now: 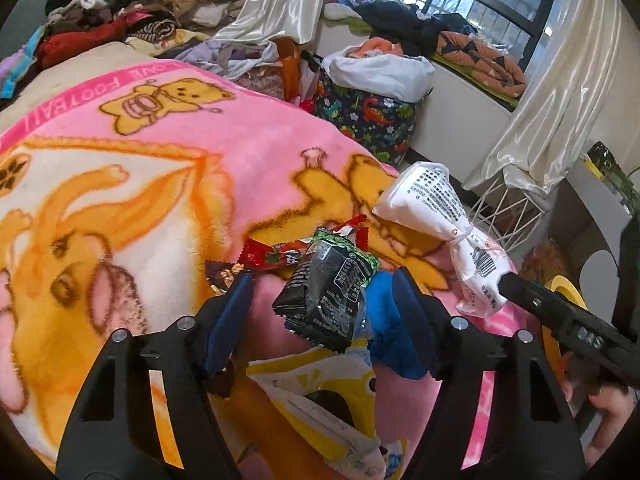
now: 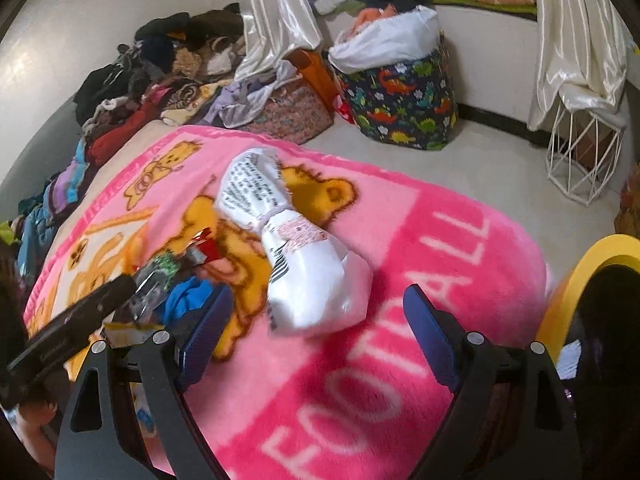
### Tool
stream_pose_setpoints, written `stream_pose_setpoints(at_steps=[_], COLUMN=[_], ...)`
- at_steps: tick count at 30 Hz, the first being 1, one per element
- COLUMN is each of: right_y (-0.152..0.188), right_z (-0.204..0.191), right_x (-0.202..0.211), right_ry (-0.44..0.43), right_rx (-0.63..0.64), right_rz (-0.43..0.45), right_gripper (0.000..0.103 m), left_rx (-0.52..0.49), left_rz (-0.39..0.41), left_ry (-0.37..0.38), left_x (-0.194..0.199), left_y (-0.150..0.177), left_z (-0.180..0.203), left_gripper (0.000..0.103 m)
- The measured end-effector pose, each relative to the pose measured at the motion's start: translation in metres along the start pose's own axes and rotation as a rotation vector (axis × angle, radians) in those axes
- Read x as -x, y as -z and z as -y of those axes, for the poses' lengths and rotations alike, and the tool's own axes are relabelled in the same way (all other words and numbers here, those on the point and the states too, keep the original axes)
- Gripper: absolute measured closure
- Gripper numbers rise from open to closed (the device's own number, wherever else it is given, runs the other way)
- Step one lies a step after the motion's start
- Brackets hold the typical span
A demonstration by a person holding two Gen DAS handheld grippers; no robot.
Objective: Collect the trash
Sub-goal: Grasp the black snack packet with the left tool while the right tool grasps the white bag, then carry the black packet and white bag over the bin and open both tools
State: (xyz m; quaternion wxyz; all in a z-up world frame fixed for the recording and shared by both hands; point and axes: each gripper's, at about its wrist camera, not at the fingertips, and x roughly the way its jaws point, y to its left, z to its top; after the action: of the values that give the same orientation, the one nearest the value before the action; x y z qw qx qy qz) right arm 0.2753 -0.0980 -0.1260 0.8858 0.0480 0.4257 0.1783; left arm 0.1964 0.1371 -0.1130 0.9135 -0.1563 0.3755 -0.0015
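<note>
Five wrappers [image 1: 326, 300], one blanket [image 1: 160, 168]

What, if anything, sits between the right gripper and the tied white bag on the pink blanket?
Nothing visible does. The white bag lies on the pink blanket just ahead of the open right gripper, with only bare blanket between. The wrapper pile and left gripper sit off to the side.

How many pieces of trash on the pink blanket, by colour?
White tied bag: 1
Black wrapper: 1
Red wrappers: 1, possibly more, overlapping
Yellow-white packet: 1
Brown wrapper: 1
Blue crumpled item: 1, kind unclear
Total: 6 at least
</note>
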Motion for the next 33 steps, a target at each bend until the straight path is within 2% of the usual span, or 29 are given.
stream_pose_setpoints(at_steps=[6, 8, 10, 11, 13, 14, 15, 16, 24, 33], right_y=[-0.003, -0.003, -0.001, 0.001, 0.003, 0.004, 0.005, 0.007, 0.023, 0.039], right_z=[-0.002, -0.004, -0.002, -0.002, -0.003, -0.003, -0.003, -0.001, 0.009, 0.014], right_x=[-0.014, -0.02, -0.026, -0.026, -0.022, -0.02, -0.017, -0.012, 0.027, 0.074], right_ry=[0.002, 0.008, 0.013, 0.018, 0.012, 0.008, 0.001, -0.004, -0.066, -0.086], right_rx=[-0.005, 0.009, 0.012, 0.01, 0.012, 0.01, 0.004, -0.008, -0.077, -0.067], right_rz=[-0.024, -0.047, -0.082, -0.089, -0.08, -0.075, -0.073, -0.067, -0.032, 0.023], right_gripper=[0.019, 0.027, 0.051, 0.054, 0.06, 0.063, 0.063, 0.065, 0.065, 0.065], left_rx=[-0.005, -0.005, -0.004, -0.005, -0.013, -0.019, -0.022, -0.027, -0.067, -0.083], left_rz=[-0.012, -0.02, -0.025, -0.027, -0.032, -0.036, -0.037, -0.034, 0.028, 0.097], left_ry=[0.001, -0.001, -0.001, 0.001, -0.002, -0.003, -0.002, 0.001, 0.002, 0.029], left_x=[-0.007, -0.01, -0.012, -0.012, -0.013, -0.013, -0.013, -0.011, 0.016, 0.051], left_y=[-0.001, 0.0, 0.0, 0.0, 0.002, 0.003, 0.004, 0.005, 0.008, 0.01], left_z=[0.002, 0.001, 0.001, 0.002, 0.003, 0.004, 0.005, 0.006, 0.017, 0.036], left_gripper=[0.045, 0.05, 0.059, 0.063, 0.079, 0.08, 0.081, 0.087, 0.09, 0.091])
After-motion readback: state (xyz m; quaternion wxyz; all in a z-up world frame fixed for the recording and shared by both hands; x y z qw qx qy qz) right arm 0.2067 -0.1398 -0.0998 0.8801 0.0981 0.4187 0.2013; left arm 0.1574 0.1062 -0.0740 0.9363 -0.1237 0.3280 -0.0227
